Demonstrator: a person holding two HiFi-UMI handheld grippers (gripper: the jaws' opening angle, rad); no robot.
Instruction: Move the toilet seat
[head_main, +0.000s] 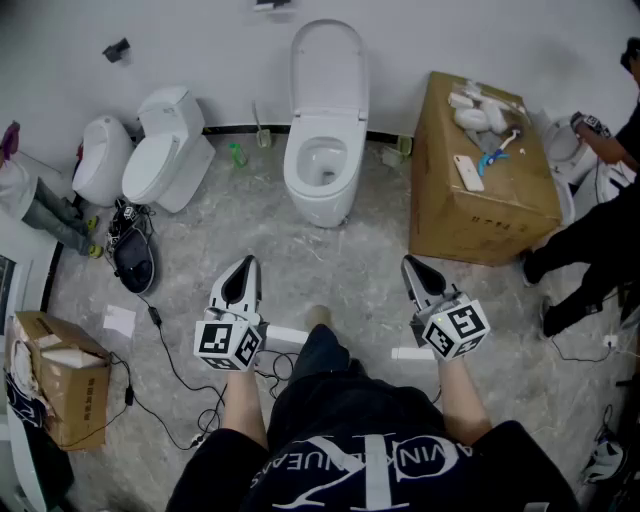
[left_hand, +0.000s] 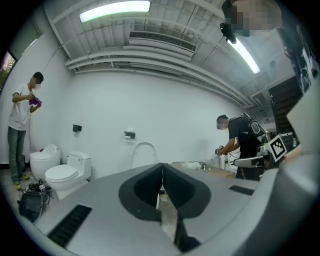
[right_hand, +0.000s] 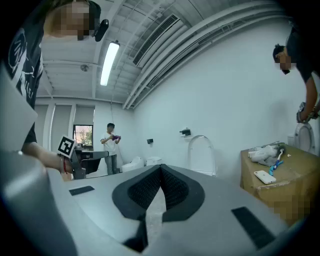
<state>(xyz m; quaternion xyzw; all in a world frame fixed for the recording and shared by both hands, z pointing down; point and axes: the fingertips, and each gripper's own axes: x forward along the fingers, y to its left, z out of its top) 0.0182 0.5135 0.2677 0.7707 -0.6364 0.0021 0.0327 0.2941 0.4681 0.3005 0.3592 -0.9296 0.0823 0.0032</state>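
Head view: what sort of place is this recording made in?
Probably a test or demo workspace, not a home bathroom: an open toilet and a shut toilet stand along one white wall, a large cardboard box sits beside them, and bare pipes run under the ceiling.
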